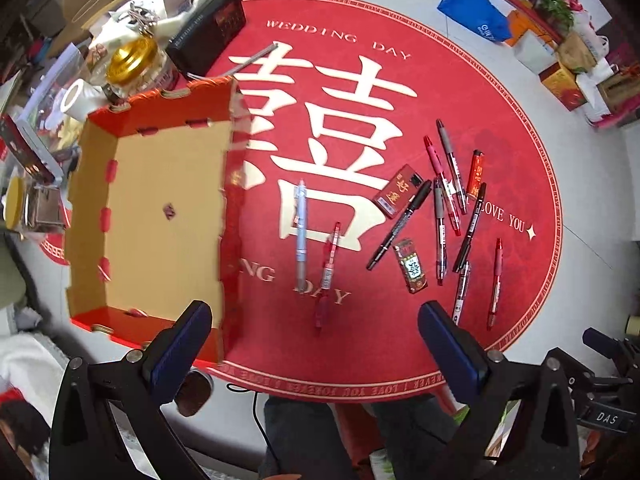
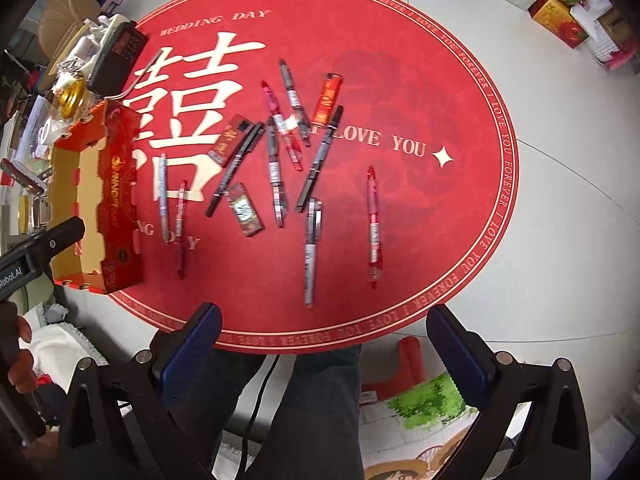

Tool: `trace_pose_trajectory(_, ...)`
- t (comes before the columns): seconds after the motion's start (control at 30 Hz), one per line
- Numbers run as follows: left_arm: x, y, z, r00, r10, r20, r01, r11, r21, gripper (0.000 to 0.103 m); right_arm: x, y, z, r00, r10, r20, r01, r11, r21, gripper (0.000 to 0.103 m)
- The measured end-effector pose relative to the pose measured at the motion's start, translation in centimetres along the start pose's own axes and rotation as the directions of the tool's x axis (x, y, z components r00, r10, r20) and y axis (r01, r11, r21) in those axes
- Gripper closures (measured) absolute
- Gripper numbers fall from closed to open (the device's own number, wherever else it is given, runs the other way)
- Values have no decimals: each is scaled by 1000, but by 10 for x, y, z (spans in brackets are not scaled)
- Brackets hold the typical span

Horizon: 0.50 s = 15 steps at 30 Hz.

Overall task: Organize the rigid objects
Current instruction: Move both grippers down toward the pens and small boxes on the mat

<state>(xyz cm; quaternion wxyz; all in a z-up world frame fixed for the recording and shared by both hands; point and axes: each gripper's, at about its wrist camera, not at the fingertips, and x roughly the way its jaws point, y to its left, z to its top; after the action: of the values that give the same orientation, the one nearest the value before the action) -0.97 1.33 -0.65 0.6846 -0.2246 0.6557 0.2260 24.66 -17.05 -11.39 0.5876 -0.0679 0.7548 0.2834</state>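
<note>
1. Pale-blue plastic pen (image 1: 301,236), the loose item nearest the tray, lies flat on the round red mat (image 1: 500,92) just right of the tray's right wall. Its long axis runs away from the left gripper (image 1: 316,338), almost parallel to that wall; which end is the tip cannot be told.
2. Slim red pen (image 1: 330,256) lies just beside it on the right, nearly parallel and a little nearer the camera.
3. Both pens sit ahead of the left gripper and within the span of its blue-padded fingers (image 1: 182,340), which stand wide apart and hold nothing.
4. Open cardboard tray with red walls and tan floor (image 1: 160,184) stands forward and left of that gripper, its floor bare except for a small dark mark; it is judged the likely destination.
5. Right gripper (image 2: 324,338) is likewise spread wide and empty. A grey-and-white pen (image 2: 311,252) and a red pen (image 2: 374,222) lie ahead of it, both roughly lengthwise to its view.
6. Remaining pens and three small red boxes form a crossed heap (image 2: 280,140) further out, well apart from both grippers.
7. By position, the left gripper is nearer the pale-blue pen and the tray.
</note>
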Motion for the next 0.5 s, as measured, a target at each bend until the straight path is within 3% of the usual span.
trace_pose_trajectory(0.23, 61, -15, 8, 1000, -16, 13, 17, 999, -41, 0, 50, -22, 8, 999, -1, -38, 2, 999, 43, 0)
trace_pose_trajectory(0.5, 114, 17, 13, 999, -34, 30, 35, 999, -18, 0, 86, -18, -9, 1000, 19, -22, -16, 993, 114, 0)
